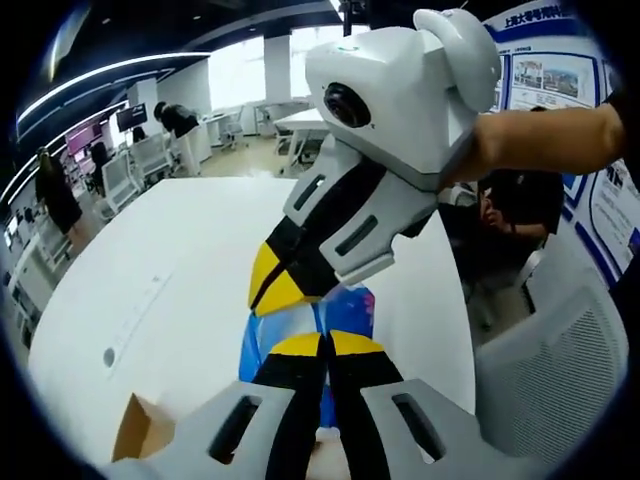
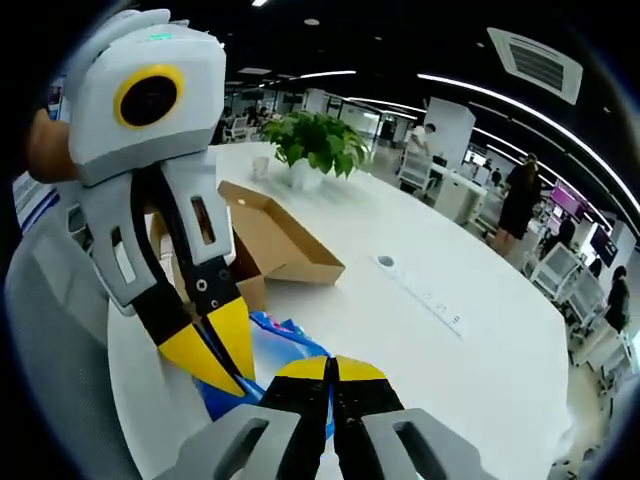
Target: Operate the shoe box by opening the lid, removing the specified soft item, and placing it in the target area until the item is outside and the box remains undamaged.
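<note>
- While my left hand-held gripper (image 1: 325, 345) pinches the blue soft item (image 1: 340, 318) with jaws together, the item hangs just above the white bench (image 1: 190, 270).
- My right hand-held gripper (image 2: 333, 367) is clamped on it too.
- The open shoe box (image 2: 270, 235) sits on the bench behind, near a potted plant (image 2: 315, 145).

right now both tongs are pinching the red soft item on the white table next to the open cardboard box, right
Not quite: the soft item is blue, not red, as the right gripper view shows. The rest holds: both tongs, left and right, are closed on it on the white table beside the open cardboard box.
</note>
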Motion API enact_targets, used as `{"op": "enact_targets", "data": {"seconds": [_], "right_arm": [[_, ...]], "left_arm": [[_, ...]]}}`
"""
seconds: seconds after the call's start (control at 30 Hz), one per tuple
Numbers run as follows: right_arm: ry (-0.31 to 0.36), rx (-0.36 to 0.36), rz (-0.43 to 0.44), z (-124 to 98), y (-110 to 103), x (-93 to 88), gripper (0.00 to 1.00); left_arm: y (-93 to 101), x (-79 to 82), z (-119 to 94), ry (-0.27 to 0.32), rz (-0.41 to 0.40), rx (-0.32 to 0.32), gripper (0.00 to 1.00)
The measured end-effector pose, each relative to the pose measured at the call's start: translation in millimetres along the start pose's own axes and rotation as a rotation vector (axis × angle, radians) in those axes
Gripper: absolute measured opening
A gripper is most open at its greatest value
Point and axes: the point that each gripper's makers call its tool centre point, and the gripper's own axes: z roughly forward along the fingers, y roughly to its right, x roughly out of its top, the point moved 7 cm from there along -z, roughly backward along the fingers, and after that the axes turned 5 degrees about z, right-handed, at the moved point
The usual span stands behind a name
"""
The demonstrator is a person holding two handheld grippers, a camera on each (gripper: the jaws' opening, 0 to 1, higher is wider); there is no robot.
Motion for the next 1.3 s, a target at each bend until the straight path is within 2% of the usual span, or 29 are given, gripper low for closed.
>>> {"op": "enact_targets", "data": {"seconds": [0.33,0.73,1.0,1.3], "right_arm": [[-0.021,-0.021,0.040,-4.0,16.1,-20.6,0.00],[-0.022,-0.079,0.118,-17.7,46.4,-41.4,0.00],[-0.025,-0.120,0.165,-24.2,61.9,-54.7,0.00],[-0.032,-0.147,0.214,-27.5,77.5,-71.3,0.00]], "left_arm": [[0.5,6.5,25.4,-0.009,0.003,-0.040,0.00],[-4.2,27.4,58.8,0.004,0.022,-0.089,0.00],[-6.8,42.3,81.4,-0.014,0.055,-0.130,0.00],[-7.2,46.5,105.0,-0.025,0.055,-0.163,0.00]]}}
